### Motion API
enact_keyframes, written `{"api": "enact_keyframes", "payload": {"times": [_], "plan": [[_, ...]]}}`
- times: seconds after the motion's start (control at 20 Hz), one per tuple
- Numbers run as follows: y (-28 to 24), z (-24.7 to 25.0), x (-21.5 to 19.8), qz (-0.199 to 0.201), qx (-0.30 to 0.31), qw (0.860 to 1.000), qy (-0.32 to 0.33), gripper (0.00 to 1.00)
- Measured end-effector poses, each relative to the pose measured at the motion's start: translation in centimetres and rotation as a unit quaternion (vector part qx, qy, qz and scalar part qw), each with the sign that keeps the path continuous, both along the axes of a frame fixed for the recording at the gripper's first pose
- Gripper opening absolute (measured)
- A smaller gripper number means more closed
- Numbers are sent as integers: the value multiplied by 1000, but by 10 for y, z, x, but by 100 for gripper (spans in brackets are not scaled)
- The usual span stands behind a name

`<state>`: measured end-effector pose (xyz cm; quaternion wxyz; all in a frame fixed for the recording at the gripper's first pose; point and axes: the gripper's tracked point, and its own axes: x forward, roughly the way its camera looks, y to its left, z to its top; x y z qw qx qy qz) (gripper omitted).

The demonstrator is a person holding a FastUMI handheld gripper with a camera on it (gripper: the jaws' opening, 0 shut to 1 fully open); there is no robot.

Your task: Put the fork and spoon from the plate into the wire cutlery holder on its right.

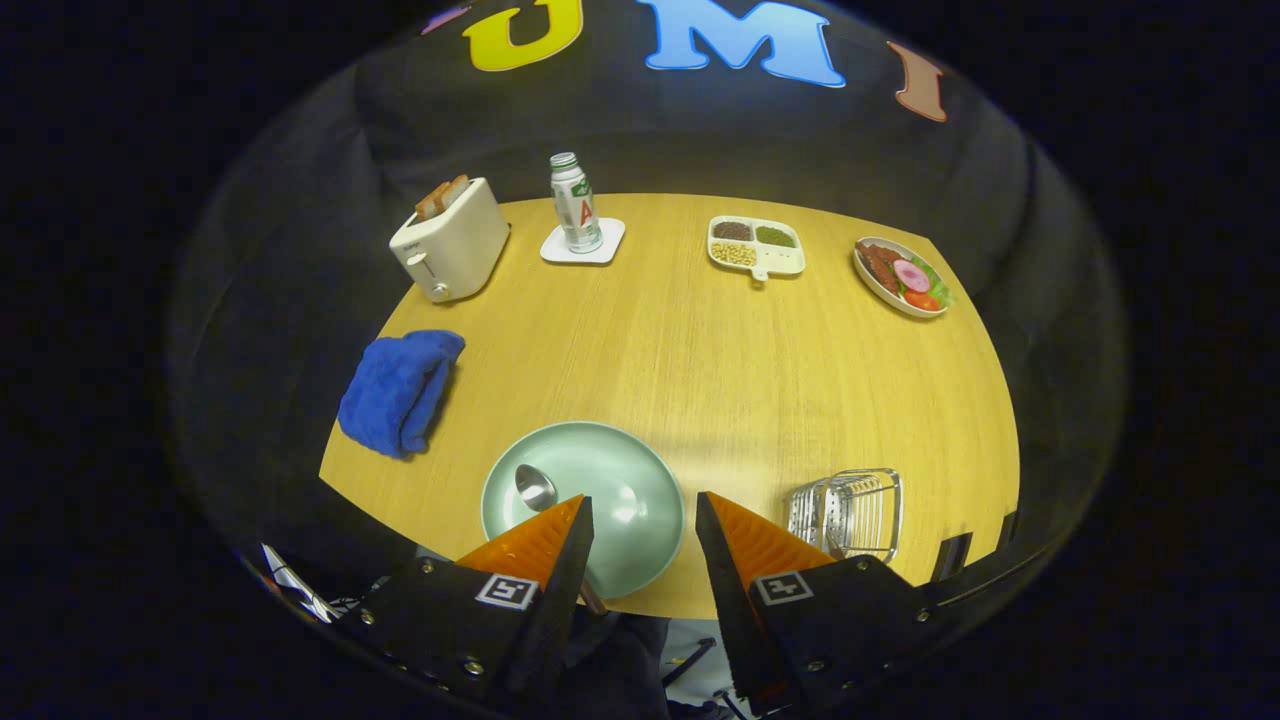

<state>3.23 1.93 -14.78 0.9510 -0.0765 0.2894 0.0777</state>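
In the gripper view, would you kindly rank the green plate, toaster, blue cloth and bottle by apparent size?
1. Green plate, nearest the open gripper, so enlarged.
2-3. Toaster and blue cloth look alike.
4. Bottle.

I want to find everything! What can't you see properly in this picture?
- Shiny metal spoon on the round pale green plate: its handle runs under a finger of the open gripper.
- Fork: cannot be made out.
- Wire cutlery holder: contents too small to tell; the other finger covers its near corner.
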Motion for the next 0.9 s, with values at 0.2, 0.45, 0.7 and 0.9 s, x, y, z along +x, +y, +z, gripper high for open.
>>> {"api": "enact_keyframes", "payload": {"times": [0.2,0.45,0.7,0.9], "plan": [[24,-36,7,35,-26,998,35,64],[39,-73,11,61,-51,994,75,64],[49,-111,11,85,-68,987,119,64],[46,-136,11,83,-73,983,149,64]]}}
